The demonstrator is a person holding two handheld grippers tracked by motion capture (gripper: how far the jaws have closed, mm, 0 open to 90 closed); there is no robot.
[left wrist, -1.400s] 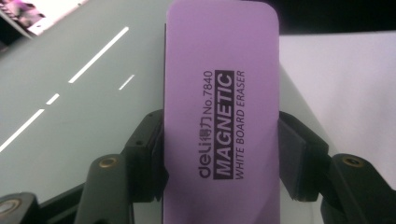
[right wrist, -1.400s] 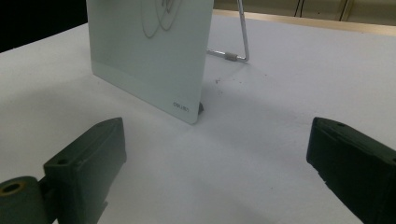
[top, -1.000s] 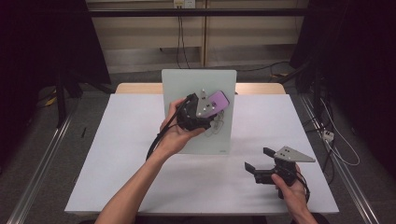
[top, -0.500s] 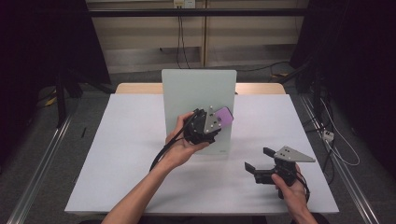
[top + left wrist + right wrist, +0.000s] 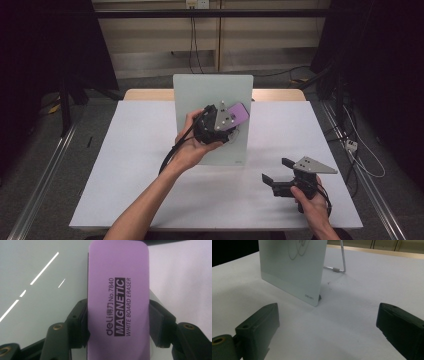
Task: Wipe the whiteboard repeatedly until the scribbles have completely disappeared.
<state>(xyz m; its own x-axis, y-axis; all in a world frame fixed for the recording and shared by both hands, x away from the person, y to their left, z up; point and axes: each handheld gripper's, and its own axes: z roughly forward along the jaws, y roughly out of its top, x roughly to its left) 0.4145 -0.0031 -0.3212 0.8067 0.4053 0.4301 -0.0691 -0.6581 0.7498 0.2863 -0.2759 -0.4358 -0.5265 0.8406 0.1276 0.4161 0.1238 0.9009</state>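
Observation:
A pale glass whiteboard point(image 5: 210, 95) stands upright on the white table point(image 5: 125, 165), propped on a wire stand point(image 5: 342, 262). My left gripper point(image 5: 227, 120) is shut on a purple magnetic eraser point(image 5: 239, 113), held against the board's right part. In the left gripper view the eraser point(image 5: 117, 297) sits clamped between both jaws, flat on the board point(image 5: 37, 290). Faint drawn loops show on the board point(image 5: 292, 267) in the right gripper view. My right gripper point(image 5: 278, 170) rests low at the table's front right, open and holding nothing, pointing left toward the board's lower corner.
A wooden table edge point(image 5: 150, 94) shows behind the white surface. Cables point(image 5: 192, 45) hang by the back wall. A plug and cord point(image 5: 352, 146) lie on the floor to the right. Dark curtains flank both sides.
The left gripper with the eraser moved down the board and then back up and slightly right. The right gripper stayed in place.

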